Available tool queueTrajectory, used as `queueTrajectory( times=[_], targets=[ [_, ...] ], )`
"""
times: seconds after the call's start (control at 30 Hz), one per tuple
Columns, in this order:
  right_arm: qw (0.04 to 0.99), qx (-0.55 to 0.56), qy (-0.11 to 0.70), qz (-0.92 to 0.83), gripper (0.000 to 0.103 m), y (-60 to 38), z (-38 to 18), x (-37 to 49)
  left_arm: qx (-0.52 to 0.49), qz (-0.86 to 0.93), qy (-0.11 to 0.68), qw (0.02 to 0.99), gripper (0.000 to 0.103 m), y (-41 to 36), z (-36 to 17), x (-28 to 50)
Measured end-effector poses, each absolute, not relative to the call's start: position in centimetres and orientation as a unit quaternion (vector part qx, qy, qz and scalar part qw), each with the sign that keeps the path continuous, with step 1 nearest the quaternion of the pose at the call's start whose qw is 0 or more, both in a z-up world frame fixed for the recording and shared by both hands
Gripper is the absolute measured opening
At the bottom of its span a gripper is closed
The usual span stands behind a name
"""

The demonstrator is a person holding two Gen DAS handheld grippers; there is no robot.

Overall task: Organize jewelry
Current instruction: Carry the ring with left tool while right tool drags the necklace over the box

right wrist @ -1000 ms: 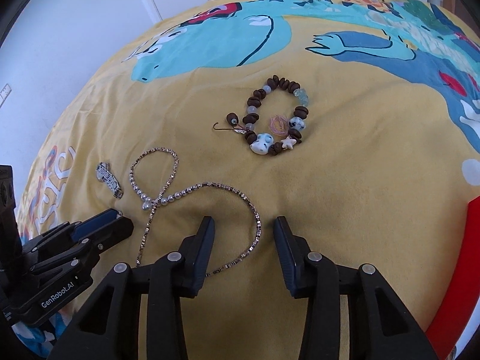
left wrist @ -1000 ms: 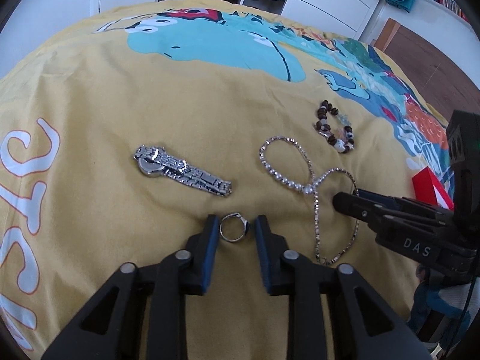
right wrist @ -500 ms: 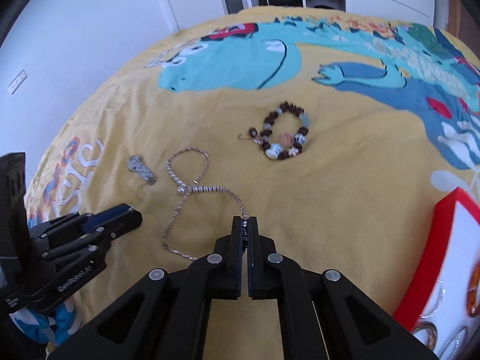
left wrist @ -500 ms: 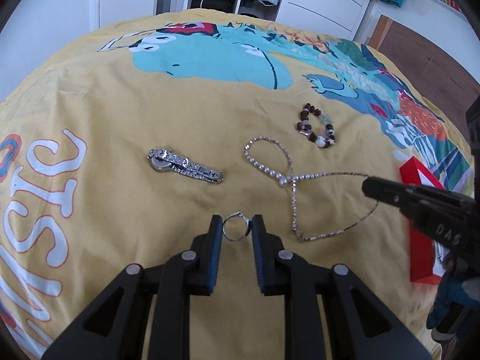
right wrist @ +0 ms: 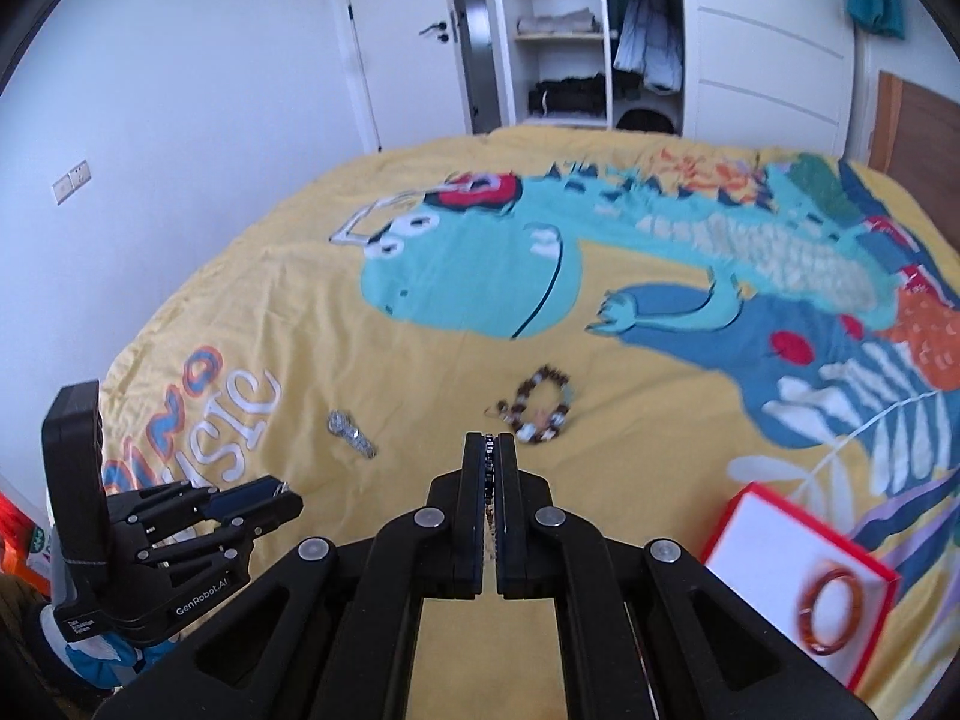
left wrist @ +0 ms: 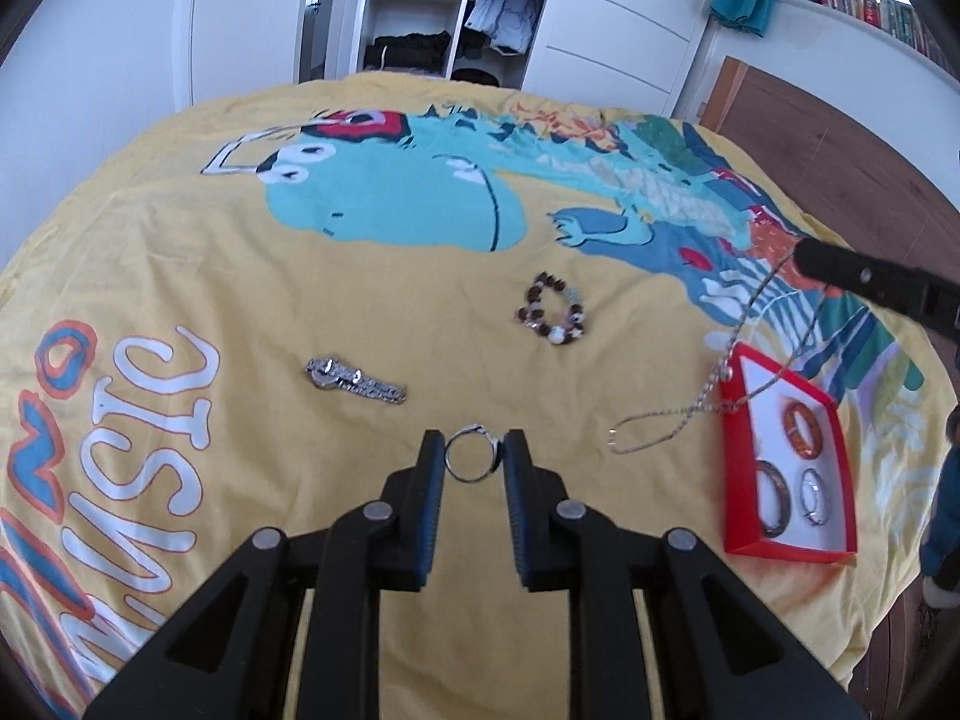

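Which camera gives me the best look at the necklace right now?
The left wrist view. There the silver necklace hangs in full from the shut right gripper, its lower loop trailing beside the red box. The right wrist view shows only a short stretch of chain pinched between that gripper's closed fingers.

One watch (left wrist: 355, 383), one necklace (left wrist: 708, 396), one beaded bracelet (left wrist: 555, 315), one ring (left wrist: 472, 461), three bangles (left wrist: 804, 429).

Home bedroom, bed (left wrist: 180, 276), open wardrobe (left wrist: 420, 18)

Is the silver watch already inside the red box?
No, the silver watch lies on the yellow bedspread, well apart from the red box, which holds only bangles.
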State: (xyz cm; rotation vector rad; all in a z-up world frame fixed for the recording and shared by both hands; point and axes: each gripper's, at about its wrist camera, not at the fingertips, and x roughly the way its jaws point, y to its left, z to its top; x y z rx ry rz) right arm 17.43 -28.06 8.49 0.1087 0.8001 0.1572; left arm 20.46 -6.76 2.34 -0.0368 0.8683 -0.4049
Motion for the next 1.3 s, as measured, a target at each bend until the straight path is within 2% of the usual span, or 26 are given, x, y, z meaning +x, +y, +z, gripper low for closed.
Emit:
queueTrajectory(
  times=[0.27,0.47,0.93,1.3],
  targets=[
    [0.939,0.042,0.34,0.037,0.002,-33.0,15.0,13.2,-0.01,-0.233,0.397,0.888,0.018,-10.9,6.2,17.7],
    [0.942,0.045,0.332,0.01,0.002,-37.3,15.6,10.7,0.005,-0.275,0.398,0.875,0.018,-16.6,6.7,15.9],
    [0.914,0.111,0.387,-0.045,0.002,-47.0,5.0,8.8,0.064,-0.342,0.448,0.824,0.018,-30.7,0.1,13.4],
    [0.881,0.152,0.447,-0.025,0.002,-47.7,-4.1,7.9,0.111,-0.325,0.48,0.807,0.018,-33.9,-5.8,13.9]
  ],
)
